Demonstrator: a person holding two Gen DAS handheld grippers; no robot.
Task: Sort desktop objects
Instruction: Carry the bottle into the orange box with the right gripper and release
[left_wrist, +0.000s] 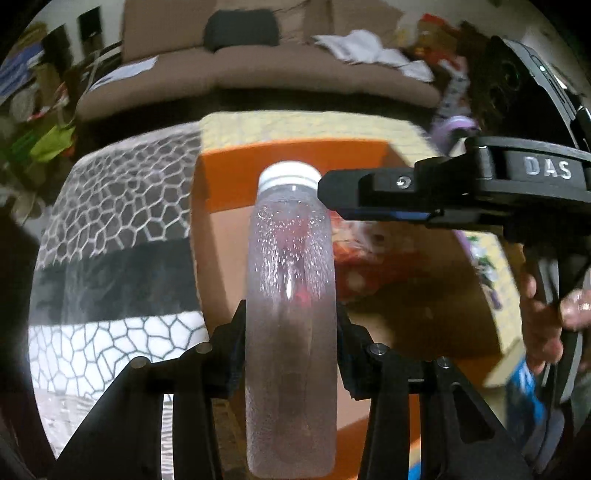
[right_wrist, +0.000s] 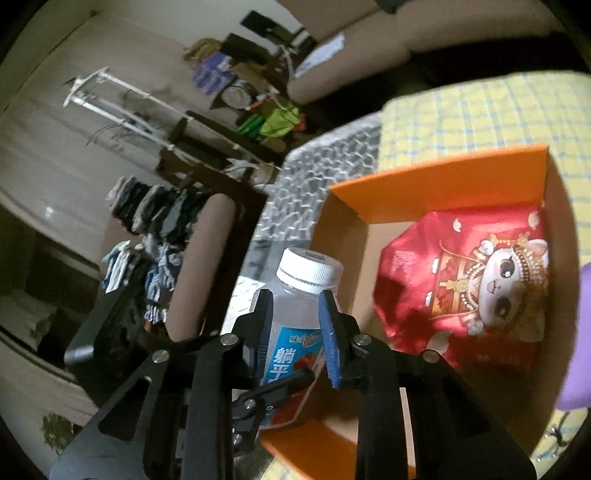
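A clear plastic bottle (left_wrist: 291, 295) with a white cap sits between the fingers of my left gripper (left_wrist: 291, 343), which is shut on its body, above the left part of an orange cardboard box (left_wrist: 295, 162). My right gripper (left_wrist: 332, 192) comes in from the right with its fingertips beside the bottle's neck. In the right wrist view the bottle (right_wrist: 295, 314) stands between the fingers of my right gripper (right_wrist: 295, 332), which close around its shoulder; whether the pads touch it I cannot tell. A red snack bag (right_wrist: 472, 288) lies in the box (right_wrist: 436, 188).
The box rests on a yellow checked cloth (right_wrist: 480, 118). A grey and white net-patterned cloth (left_wrist: 122, 229) lies to its left. A brown sofa (left_wrist: 258, 74) stands behind. A purple object (right_wrist: 576, 350) is at the right edge.
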